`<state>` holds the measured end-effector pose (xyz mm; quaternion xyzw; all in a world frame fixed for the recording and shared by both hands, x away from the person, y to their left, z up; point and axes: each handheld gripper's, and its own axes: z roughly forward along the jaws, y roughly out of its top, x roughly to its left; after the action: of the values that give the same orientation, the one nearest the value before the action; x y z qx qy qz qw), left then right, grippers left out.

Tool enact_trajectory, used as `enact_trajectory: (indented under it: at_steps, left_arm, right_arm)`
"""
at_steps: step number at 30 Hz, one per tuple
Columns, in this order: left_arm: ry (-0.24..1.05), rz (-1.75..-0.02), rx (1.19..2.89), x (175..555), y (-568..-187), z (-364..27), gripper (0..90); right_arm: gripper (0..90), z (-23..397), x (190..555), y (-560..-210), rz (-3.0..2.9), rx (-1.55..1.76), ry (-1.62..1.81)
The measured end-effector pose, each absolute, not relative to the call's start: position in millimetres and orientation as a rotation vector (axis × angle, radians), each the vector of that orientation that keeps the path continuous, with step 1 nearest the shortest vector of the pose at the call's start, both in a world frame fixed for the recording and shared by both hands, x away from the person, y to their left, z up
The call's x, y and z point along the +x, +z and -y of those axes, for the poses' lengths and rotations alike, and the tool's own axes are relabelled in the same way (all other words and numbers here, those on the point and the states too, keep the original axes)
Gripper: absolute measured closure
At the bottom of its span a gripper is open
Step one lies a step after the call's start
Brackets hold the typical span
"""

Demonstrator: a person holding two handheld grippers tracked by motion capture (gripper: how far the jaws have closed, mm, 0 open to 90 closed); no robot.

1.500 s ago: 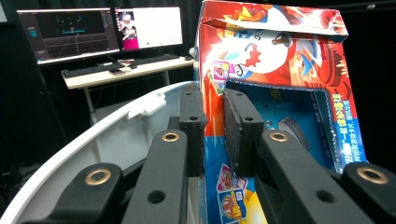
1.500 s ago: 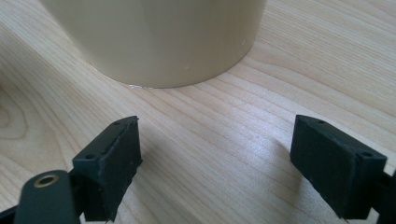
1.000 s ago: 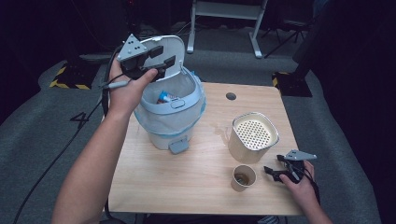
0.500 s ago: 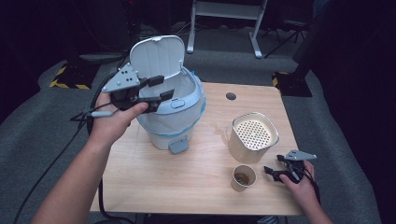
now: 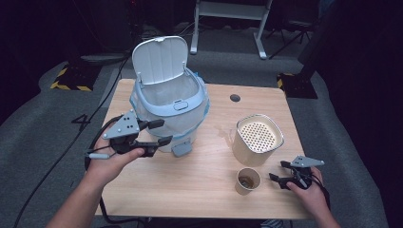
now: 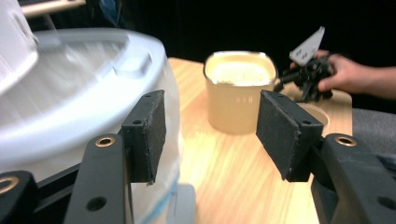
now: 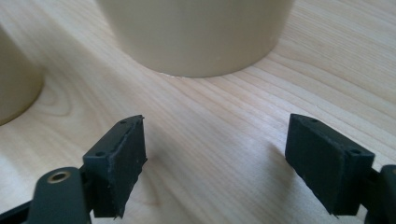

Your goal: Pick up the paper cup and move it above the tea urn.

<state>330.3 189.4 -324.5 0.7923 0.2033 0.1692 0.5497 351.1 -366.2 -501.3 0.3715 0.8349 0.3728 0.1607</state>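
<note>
Jaws of my left gripper gape empty, just been widening, at the lidded bin's nine o'clock side, my right gripper half-open near the paper cup, which a careless sweep might topple.

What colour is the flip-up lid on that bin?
The lid is white, over a pale blue bin; the high view shows it best.

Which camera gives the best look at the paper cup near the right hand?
The high view: the paper cup shows whole from above, open top visible, standing in front of the perforated beige container. The left gripper view catches just its rim behind a jaw; the right gripper view shows part of its wall.
</note>
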Motion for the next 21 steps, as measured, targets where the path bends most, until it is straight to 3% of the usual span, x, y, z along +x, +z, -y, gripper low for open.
enact_trajectory:
  at_steps: [11, 21]
  left_arm:
    - [0.347, -0.520, 1.903, 325.0, -379.2, -185.7, 43.1]
    - [0.289, -0.557, 1.956, 325.7, -423.1, -174.0, 44.1]
  right_arm:
    - [24.5, 358.5, 330.2, -491.3, -2.478, 0.994, 1.135]
    - [22.3, 347.2, 314.9, -484.4, -2.505, 0.920, 1.210]
